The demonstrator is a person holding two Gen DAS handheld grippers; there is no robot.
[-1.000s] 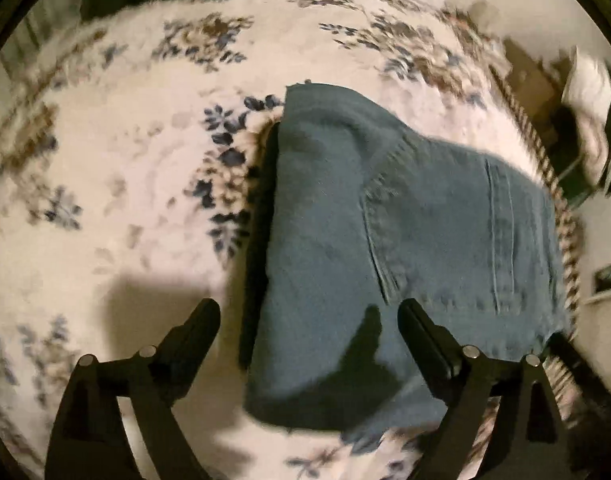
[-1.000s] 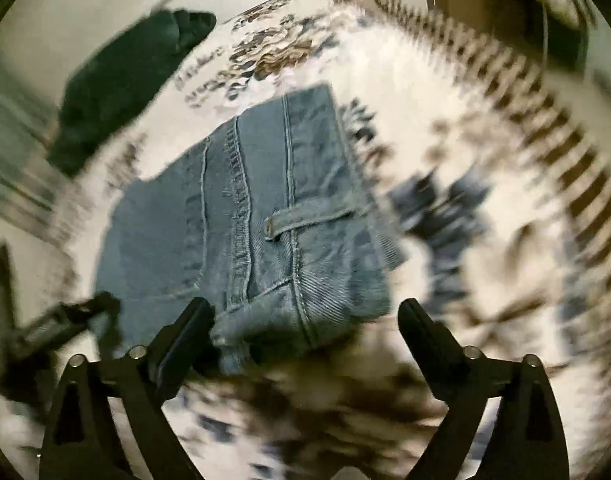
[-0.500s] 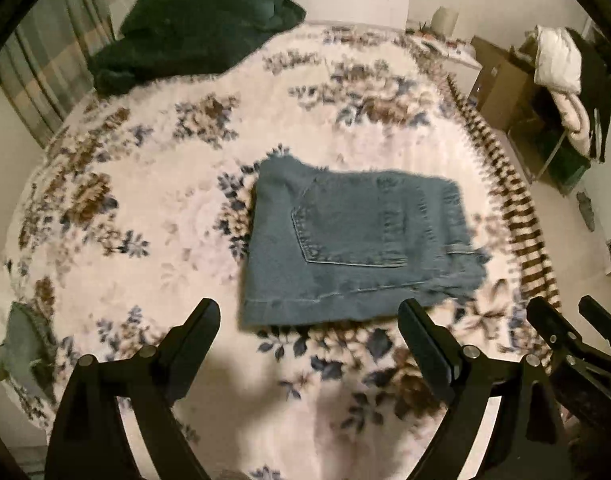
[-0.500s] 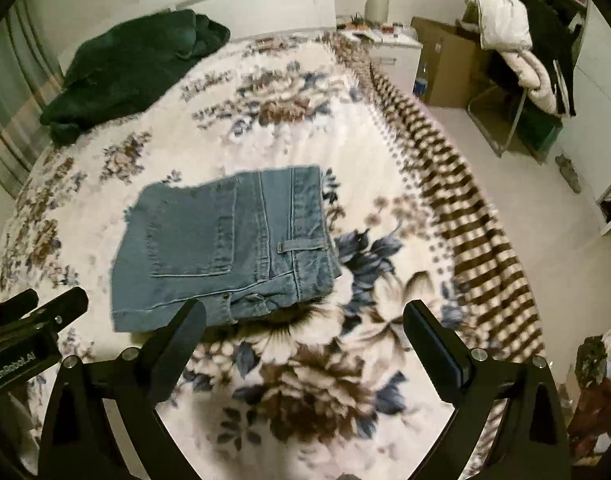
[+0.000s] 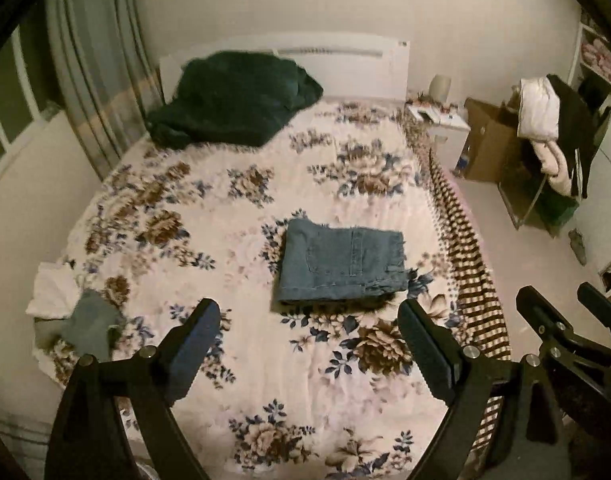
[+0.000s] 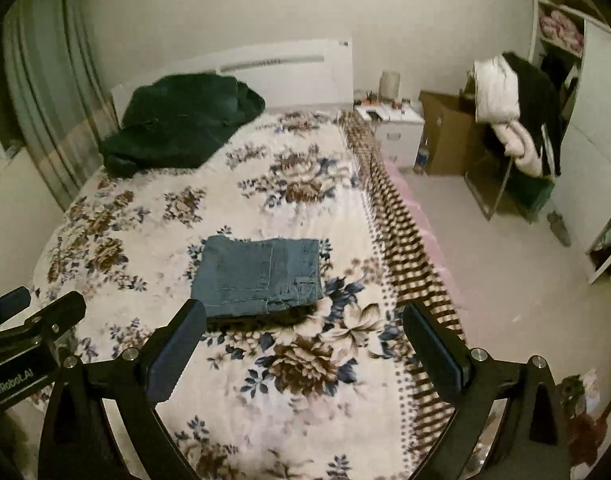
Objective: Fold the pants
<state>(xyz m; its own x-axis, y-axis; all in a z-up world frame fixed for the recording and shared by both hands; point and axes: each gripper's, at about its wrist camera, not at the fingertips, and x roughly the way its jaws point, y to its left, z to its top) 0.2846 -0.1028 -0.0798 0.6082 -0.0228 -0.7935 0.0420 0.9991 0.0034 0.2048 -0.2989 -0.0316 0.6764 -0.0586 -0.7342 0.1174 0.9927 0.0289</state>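
Floral bedspread [image 5: 241,360] across the whole bed, dark green blanket [image 5: 233,100] heaped at its head end. Folded jeans [image 5: 341,266] flat near the bedspread's middle, pocket side up. Left gripper [image 5: 309,320] and right gripper [image 6: 303,320] above the bedspread's foot end, clear of the jeans, jaws spread wide, empty.

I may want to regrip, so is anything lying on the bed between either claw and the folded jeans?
Nothing visible does. The folded jeans lie alone on the floral bedspread, with only bare blanket between them and the open left claw and the open right claw. The dark green blanket sits far behind, by the headboard.
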